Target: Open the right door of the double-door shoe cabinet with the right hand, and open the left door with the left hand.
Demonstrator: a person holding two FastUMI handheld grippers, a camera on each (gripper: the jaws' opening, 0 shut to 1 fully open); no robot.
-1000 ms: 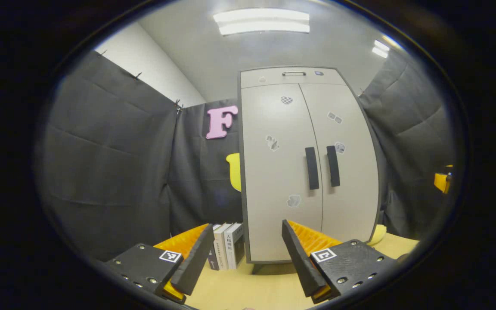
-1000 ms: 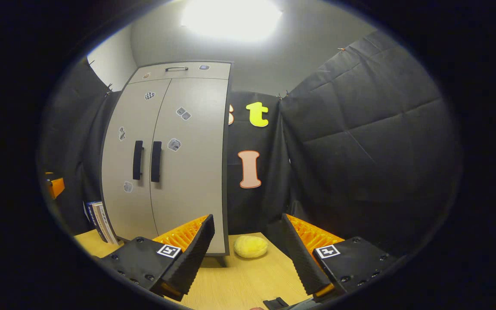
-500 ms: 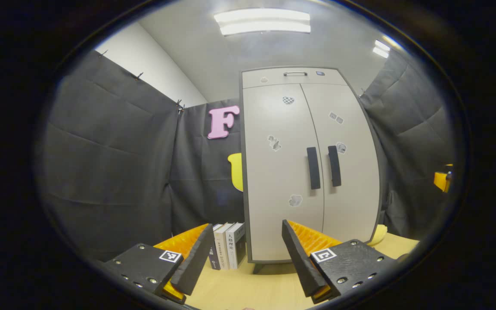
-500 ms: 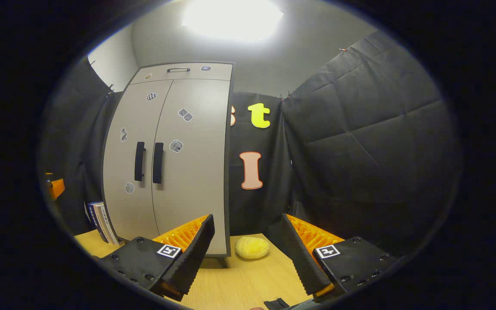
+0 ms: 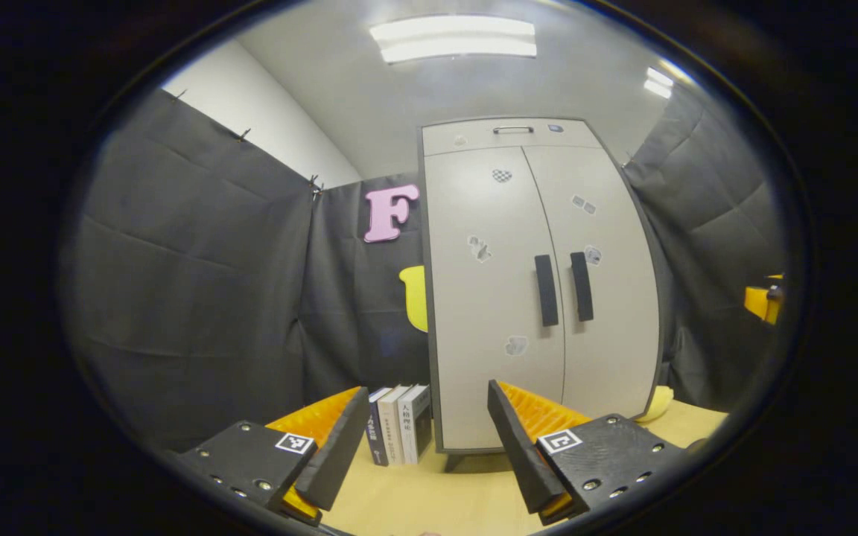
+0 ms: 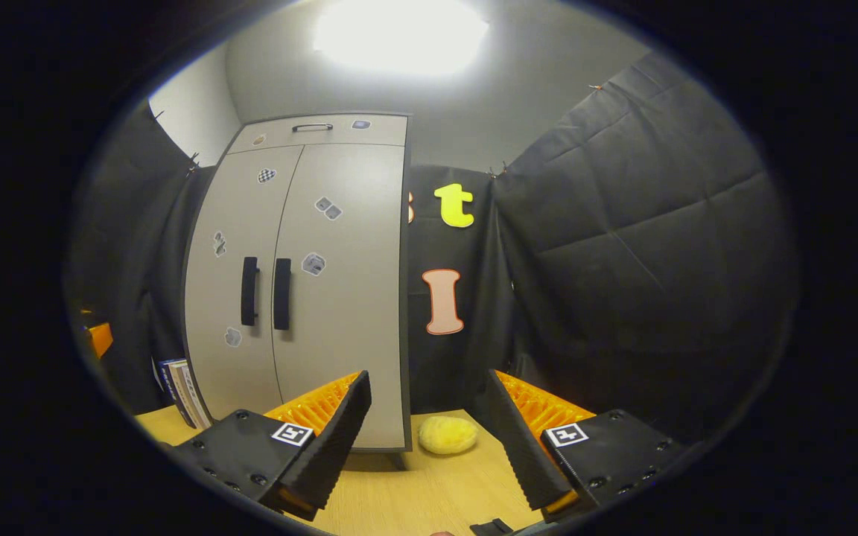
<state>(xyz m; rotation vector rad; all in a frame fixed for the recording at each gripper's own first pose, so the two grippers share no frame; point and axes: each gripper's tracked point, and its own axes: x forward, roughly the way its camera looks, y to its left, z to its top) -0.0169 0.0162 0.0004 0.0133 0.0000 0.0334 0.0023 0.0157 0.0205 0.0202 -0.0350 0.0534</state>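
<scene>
A tall grey double-door shoe cabinet (image 5: pixel 541 298) stands on the wooden table, both doors closed. In the left gripper view its left handle (image 5: pixel 546 290) and right handle (image 5: pixel 582 286) are dark vertical bars side by side. My left gripper (image 5: pixel 429 439) is open and empty, well short of the cabinet, pointing at its left edge. In the right gripper view the cabinet (image 6: pixel 302 283) lies to the left, with the left handle (image 6: pixel 249 291) and right handle (image 6: pixel 282 294). My right gripper (image 6: pixel 429 439) is open and empty, aimed right of the cabinet.
Several books (image 5: pixel 399 435) stand upright against the cabinet's left side. A yellow sponge-like lump (image 6: pixel 447 435) lies on the wooden table (image 6: pixel 414 491) by the cabinet's right foot. Black cloth walls close the booth on both sides. A drawer with a small handle (image 5: pixel 513 129) tops the cabinet.
Both grippers have shifted slightly, so the cabinet slides a little rightward and downward in each view. Doors stay closed and both grippers stay open.
</scene>
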